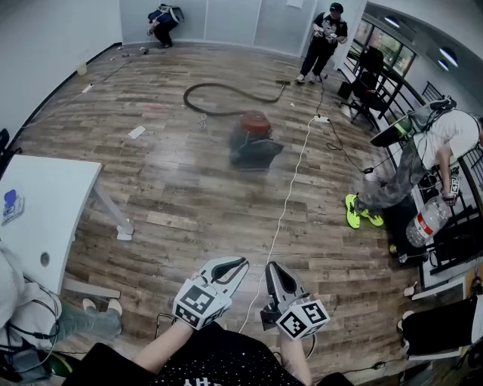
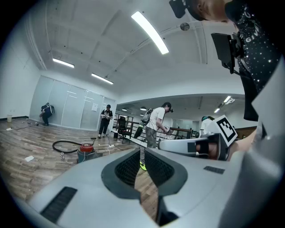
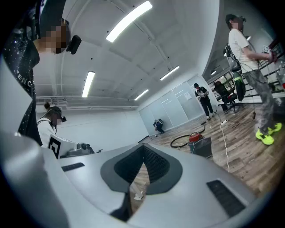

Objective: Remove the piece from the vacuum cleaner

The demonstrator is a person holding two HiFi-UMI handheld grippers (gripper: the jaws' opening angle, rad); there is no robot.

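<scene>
The vacuum cleaner point(image 1: 254, 136) stands on the wood floor well ahead of me, a red lid on a grey body, with its dark hose point(image 1: 219, 98) curling away behind it. It also shows small in the left gripper view as the vacuum cleaner point(image 2: 86, 150) and in the right gripper view as the vacuum cleaner point(image 3: 198, 142). Both grippers are held close to my body, far short of it. My left gripper point(image 1: 243, 263) is shut with nothing in it, its tips point(image 2: 142, 151) nearly touching. My right gripper point(image 1: 270, 266) is shut and empty, its pads point(image 3: 153, 162) meeting at the tip.
A white cable point(image 1: 290, 192) runs across the floor from near me toward the vacuum. A white table point(image 1: 53, 196) stands at the left. One person point(image 1: 423, 151) bends over at the right, another person point(image 1: 323, 38) stands at the back, a third person point(image 1: 164, 19) crouches far off. Black chairs point(image 1: 366, 83) line the right wall.
</scene>
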